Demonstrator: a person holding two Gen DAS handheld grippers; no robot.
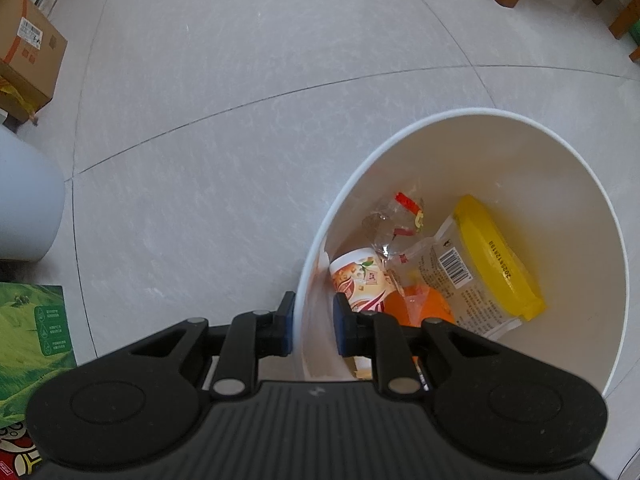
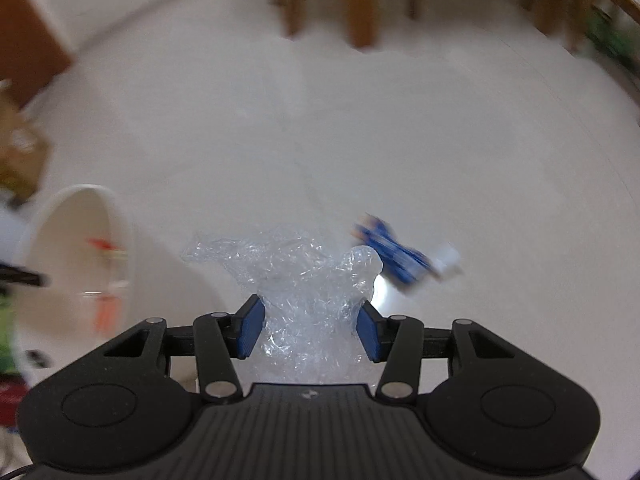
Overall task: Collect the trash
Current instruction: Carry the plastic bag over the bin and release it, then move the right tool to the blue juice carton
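Crinkled clear plastic wrap [image 2: 308, 288] sits clenched between my right gripper [image 2: 308, 330] pads, off the floor. White bin [image 2: 76, 264] lies to that gripper's left, mouth tilted toward it; I judge the carry goes leftward. Left gripper [image 1: 314, 330] pinches the bin's near rim [image 1: 298, 320]. Blue-and-white wrapper [image 2: 400, 258] remains on the floor just beyond the right gripper, blurred. Nothing blocks the path.

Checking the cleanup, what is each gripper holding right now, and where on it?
Left gripper pinches the white bin by its near rim wall. Right gripper clamps the crumpled clear plastic wrap around its lower bunched part.
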